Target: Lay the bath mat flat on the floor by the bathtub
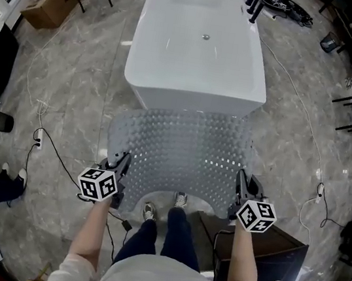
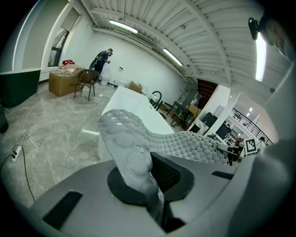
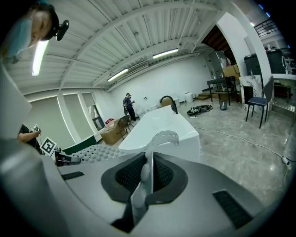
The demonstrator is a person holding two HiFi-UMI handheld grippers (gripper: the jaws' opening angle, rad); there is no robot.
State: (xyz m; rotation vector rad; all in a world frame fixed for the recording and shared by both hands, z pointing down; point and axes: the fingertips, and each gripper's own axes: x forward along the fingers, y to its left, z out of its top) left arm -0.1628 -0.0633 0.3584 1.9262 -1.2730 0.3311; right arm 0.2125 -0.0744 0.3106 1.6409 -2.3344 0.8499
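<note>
Just before the near end of the white bathtub (image 1: 200, 48), the grey bubbled bath mat (image 1: 178, 147) is held spread out over the marble floor (image 1: 72, 87). Its near left corner is pinched in the closed left gripper (image 1: 122, 161), its near right corner in the closed right gripper (image 1: 242, 179). The person's shoes (image 1: 149, 212) are seen at the mat's near edge

Grey bubbled bath mat (image 1: 181, 150); white bathtub (image 1: 197, 47).

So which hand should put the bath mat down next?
Neither alone. The left gripper and right gripper each pinch a near corner of the bath mat, side by side before the bathtub, so both should probably lower together.
</note>
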